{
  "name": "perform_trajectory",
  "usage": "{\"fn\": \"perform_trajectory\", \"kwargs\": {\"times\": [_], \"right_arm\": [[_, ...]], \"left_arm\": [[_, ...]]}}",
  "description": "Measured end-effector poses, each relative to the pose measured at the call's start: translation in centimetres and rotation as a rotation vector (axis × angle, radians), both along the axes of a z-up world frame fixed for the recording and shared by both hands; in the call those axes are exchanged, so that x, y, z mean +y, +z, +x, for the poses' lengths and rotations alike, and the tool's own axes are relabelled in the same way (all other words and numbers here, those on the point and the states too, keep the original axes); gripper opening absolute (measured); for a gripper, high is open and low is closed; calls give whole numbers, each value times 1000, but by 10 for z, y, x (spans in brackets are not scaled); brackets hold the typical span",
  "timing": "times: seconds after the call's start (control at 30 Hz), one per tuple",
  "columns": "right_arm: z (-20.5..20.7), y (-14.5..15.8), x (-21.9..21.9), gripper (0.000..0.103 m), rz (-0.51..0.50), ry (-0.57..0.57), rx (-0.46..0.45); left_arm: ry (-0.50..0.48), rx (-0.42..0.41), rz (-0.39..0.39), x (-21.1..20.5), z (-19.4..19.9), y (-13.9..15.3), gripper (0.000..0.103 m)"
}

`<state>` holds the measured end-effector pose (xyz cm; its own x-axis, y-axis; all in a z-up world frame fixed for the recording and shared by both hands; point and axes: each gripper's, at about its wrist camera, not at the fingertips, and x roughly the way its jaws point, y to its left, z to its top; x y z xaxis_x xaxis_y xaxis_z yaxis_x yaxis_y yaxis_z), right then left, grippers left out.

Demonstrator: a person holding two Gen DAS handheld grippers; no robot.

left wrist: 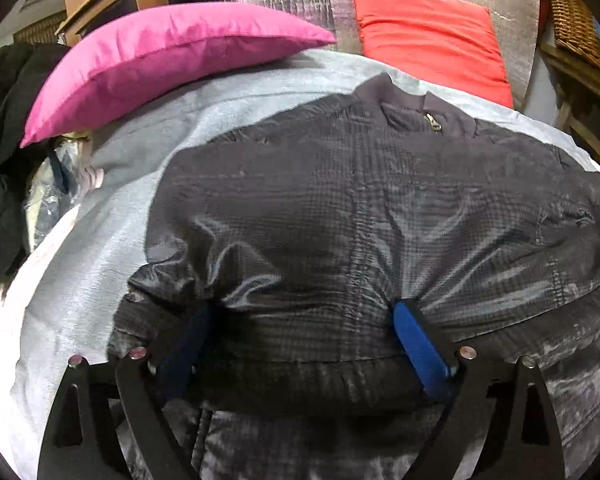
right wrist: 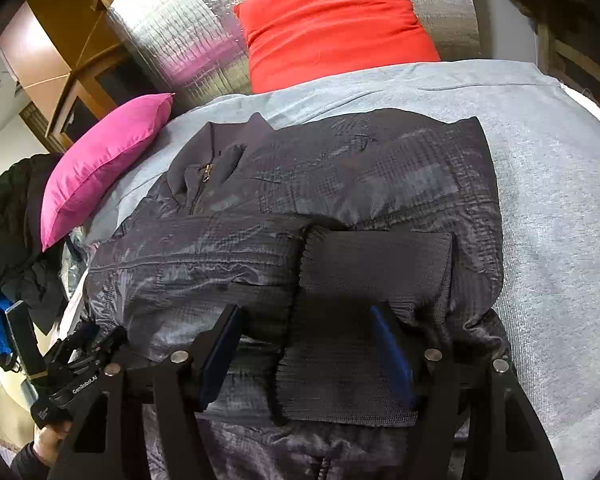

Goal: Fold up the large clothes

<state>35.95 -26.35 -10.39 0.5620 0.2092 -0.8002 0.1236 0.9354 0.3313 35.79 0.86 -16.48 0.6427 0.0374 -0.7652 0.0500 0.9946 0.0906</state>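
On my far left a black heap of clothing sits beside a pink rectangular pillow, with a red pillow further right against the silver quilted backing. Between them, spread on the light grey bed sheet, lies the dark grey shiny padded jacket, collar away from me, 1 sleeve folded across its front with the ribbed cuff on top. My left tongs stand spread wide, pressed into the jacket's fabric without gripping it. My right tongs stand released, straddling the cuff.
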Motion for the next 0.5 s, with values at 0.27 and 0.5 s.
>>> {"fn": "perform_trajectory", "kwargs": {"times": [0.27, 0.5], "right_arm": [[2, 52, 50, 71, -79, 88, -158], [36, -11, 58, 72, -151, 107, 8]], "left_arm": [[-59, -129, -32, -20, -26, 38, 93], [-58, -10, 6, -26, -8, -8, 98]]}}
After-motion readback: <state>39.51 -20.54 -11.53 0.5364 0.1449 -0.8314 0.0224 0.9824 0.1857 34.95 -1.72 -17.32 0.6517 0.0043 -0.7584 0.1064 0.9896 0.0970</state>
